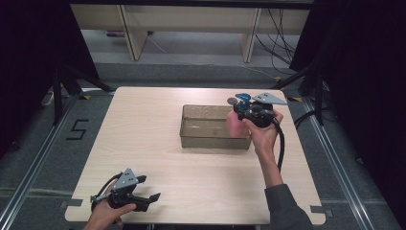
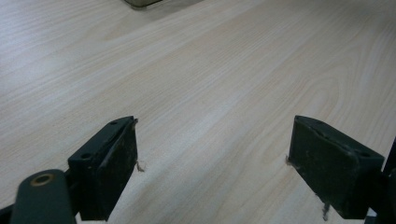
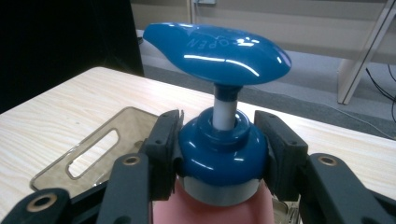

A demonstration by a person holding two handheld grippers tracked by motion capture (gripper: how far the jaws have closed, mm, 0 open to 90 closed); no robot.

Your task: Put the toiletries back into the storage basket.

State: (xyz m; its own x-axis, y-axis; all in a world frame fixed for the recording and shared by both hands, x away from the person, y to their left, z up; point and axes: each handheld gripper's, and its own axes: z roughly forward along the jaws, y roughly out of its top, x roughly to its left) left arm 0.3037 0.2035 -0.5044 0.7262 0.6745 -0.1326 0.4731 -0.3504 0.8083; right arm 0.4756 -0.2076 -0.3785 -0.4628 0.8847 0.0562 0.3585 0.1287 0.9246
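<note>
We see one pink pump bottle clamped at its blue collar by our right gripper, over the single clear bin's three o'clock edge. Our left gripper, jaws apart, waits at the table's seven o'clock corner.

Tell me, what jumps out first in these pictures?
A pink bottle with a shiny blue pump, pinched at its neck by the right gripper over the clear bin mid-table. Near the table's front left corner, the left gripper rests open, nothing in it.
</note>
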